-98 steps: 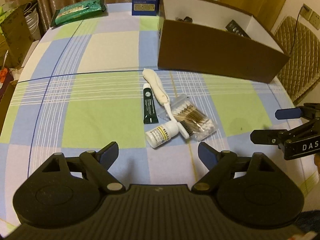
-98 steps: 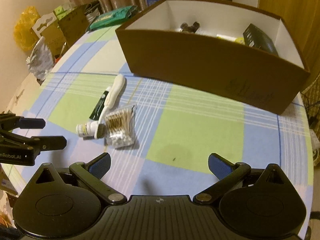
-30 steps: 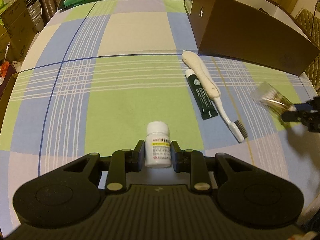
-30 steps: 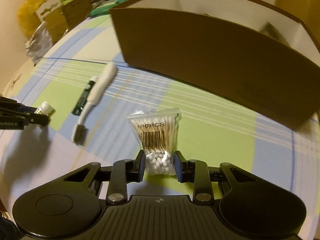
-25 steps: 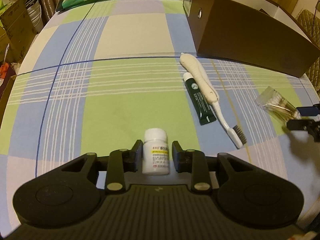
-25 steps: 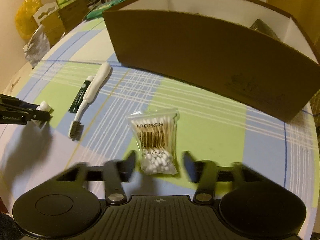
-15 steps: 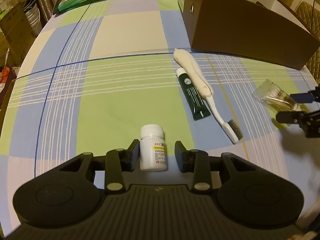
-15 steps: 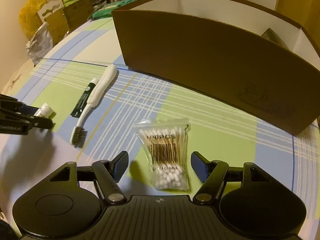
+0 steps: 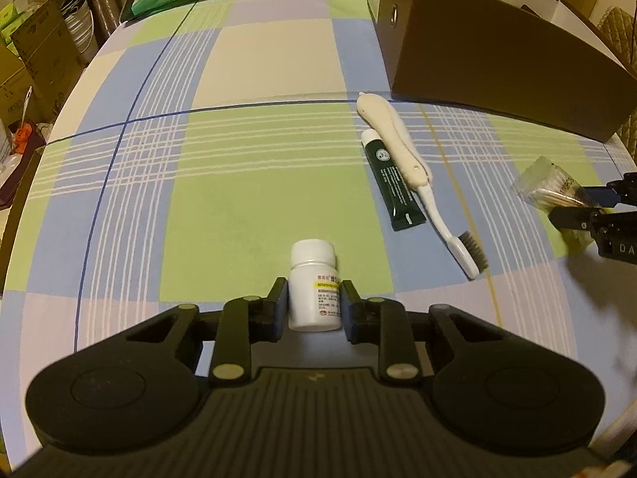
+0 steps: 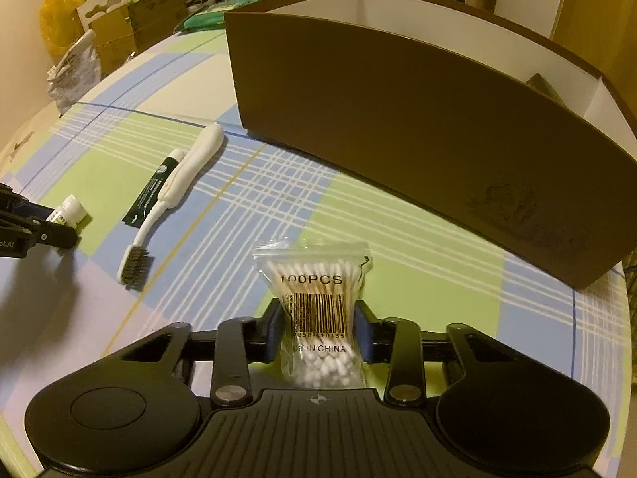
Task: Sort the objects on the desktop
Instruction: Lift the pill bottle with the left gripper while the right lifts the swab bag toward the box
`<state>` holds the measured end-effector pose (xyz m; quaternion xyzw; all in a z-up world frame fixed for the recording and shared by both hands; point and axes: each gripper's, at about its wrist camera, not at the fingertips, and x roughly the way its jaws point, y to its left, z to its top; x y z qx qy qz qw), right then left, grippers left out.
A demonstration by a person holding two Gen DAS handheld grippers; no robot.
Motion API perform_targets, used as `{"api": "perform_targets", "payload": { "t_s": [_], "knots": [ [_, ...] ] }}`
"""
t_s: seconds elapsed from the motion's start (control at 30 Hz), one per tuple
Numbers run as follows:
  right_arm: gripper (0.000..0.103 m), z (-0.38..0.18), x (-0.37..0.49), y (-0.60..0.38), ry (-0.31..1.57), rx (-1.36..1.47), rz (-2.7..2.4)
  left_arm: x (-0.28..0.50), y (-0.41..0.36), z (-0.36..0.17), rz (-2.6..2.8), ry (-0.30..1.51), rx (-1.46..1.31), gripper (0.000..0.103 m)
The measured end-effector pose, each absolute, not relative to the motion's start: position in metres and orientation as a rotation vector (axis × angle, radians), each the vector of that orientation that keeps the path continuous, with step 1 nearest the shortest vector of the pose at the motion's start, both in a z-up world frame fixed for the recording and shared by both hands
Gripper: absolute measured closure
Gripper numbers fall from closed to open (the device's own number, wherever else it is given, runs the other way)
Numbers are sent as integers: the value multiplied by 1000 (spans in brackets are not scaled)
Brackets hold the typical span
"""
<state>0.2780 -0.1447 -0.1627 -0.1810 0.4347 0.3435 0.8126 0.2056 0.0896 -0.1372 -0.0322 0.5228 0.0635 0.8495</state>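
Both grippers are loaded: my left gripper (image 9: 314, 304) is clamped on the pill bottle (image 9: 313, 286), my right gripper (image 10: 320, 328) on the cotton swab bag (image 10: 316, 306). From the bag, the brown box (image 10: 418, 135) lies straight ahead and nearer my right; I judge it goes first.

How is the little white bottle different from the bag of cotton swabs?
The white bottle is rigid and opaque; the bag of cotton swabs is soft and see-through. The bottle sits in the left claw, the bag in the right claw. Both are gripped on two sides.
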Motion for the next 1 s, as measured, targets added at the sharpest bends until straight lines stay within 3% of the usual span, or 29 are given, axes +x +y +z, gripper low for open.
{"api": "perform_targets", "payload": {
  "t_s": [1.0],
  "knots": [
    [78, -153, 256, -164, 982, -381, 776, 189, 54, -131, 47, 1112, -59, 81]
  ]
}}
